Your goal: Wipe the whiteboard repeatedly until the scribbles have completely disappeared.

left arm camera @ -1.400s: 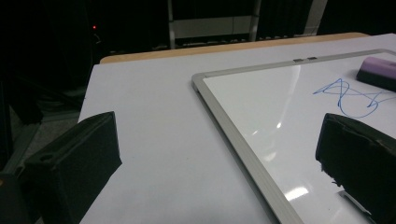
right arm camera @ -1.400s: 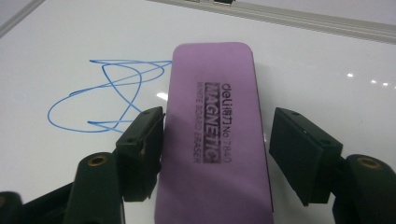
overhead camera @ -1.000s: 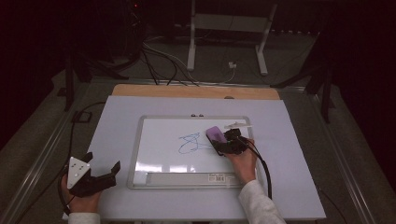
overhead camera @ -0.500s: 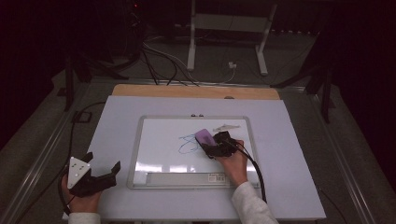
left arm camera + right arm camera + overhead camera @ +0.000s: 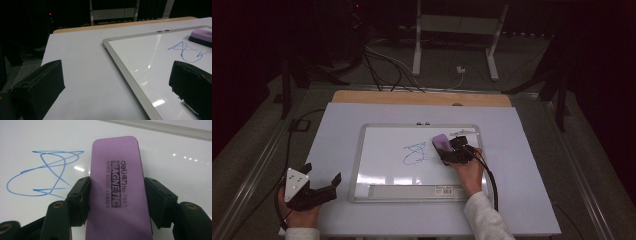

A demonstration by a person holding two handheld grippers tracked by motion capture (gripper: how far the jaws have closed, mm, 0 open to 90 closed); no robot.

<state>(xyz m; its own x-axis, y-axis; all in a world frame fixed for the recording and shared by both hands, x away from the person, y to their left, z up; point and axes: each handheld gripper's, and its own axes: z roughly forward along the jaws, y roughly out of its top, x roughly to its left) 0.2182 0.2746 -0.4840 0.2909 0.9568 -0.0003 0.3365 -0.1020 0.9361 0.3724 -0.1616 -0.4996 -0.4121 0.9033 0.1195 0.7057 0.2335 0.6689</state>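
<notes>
Eraser: your right hand-held gripper clamps the purple whiteboard eraser by its long sides, about mid-length; it lies flat on the whiteboard, just right of the blue scribble.
Handling: judged light and stiff-backed, with smooth plastic sides that may slip under a sideways push; you want the pads square on the flanks and the felt flat to the board.
Left hand-held gripper: you rest it on the surface at the left, jaws wide and empty, well apart from the board.
Risk: tilting likely leaves streaks.
</notes>
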